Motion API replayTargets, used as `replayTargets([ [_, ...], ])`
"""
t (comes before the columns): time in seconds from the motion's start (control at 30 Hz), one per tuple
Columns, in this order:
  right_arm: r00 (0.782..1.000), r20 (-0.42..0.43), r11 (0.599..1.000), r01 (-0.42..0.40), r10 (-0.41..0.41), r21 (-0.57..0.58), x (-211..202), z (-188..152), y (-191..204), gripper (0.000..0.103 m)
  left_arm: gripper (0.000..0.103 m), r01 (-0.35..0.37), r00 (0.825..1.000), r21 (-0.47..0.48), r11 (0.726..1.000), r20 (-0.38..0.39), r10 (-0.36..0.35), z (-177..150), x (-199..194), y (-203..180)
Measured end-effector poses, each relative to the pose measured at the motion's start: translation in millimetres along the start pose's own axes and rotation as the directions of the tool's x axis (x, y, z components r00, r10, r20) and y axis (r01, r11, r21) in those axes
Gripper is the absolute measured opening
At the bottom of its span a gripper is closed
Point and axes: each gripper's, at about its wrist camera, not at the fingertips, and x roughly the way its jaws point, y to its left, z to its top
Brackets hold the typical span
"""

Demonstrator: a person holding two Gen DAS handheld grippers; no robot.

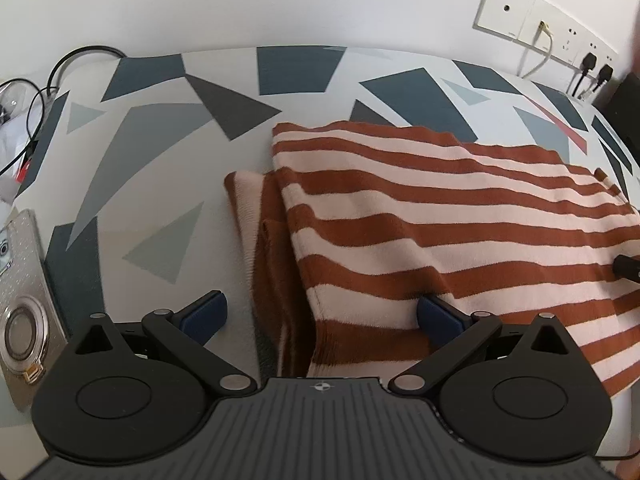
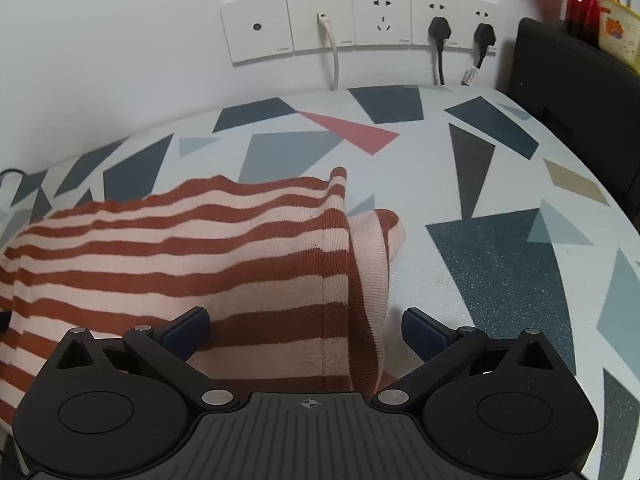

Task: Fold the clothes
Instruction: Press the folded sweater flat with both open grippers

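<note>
A rust-and-pink striped knit garment (image 1: 440, 216) lies partly folded on the patterned table. In the left wrist view my left gripper (image 1: 322, 316) is open, its jaws standing wide on either side of the garment's left folded edge, with nothing held. In the right wrist view the same garment (image 2: 180, 248) fills the left and middle. My right gripper (image 2: 306, 326) is open, its jaws straddling the garment's right edge and ribbed hem, with nothing held. A dark tip of the other gripper (image 1: 626, 266) shows at the far right of the left view.
The table (image 1: 160, 184) has a white cover with grey and blue shapes. A phone in a clear case (image 1: 20, 300) lies at its left edge, with cables (image 1: 36, 92) behind. Wall sockets with plugs (image 2: 360, 20) are behind the table. A black chair back (image 2: 576, 92) stands at the right.
</note>
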Motion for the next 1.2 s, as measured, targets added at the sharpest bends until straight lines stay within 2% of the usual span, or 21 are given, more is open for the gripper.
replayTargets([
  [0.2,0.999,-0.017,0.999,-0.030,0.030,-0.030,10,2,1,0.102,0.103,0.001,1.000,-0.004,1.000,0.010,-0.001,-2,0,0],
  [0.4,0.998,-0.043,0.996,-0.055,0.052,-0.072,14,9,-2,0.102,0.103,-0.020,0.998,-0.044,0.999,0.064,0.023,-12,-4,-1],
  [0.6,0.996,-0.081,0.998,-0.026,0.021,-0.050,17,16,3,0.102,0.103,-0.037,0.994,-0.060,0.998,0.101,0.043,-18,-5,-4],
  [0.8,0.992,-0.127,0.998,-0.021,0.015,-0.052,21,23,13,0.102,0.103,-0.018,0.997,-0.034,0.999,0.079,0.021,-13,-3,0],
  [1.0,0.994,-0.111,0.998,-0.024,0.018,-0.054,21,21,13,0.102,0.103,-0.001,0.999,-0.017,1.000,0.051,0.002,-9,-3,2],
  [1.2,0.995,-0.102,0.998,-0.020,0.015,-0.051,21,20,14,0.102,0.103,-0.013,0.998,-0.030,0.999,0.062,0.015,-8,-1,0],
])
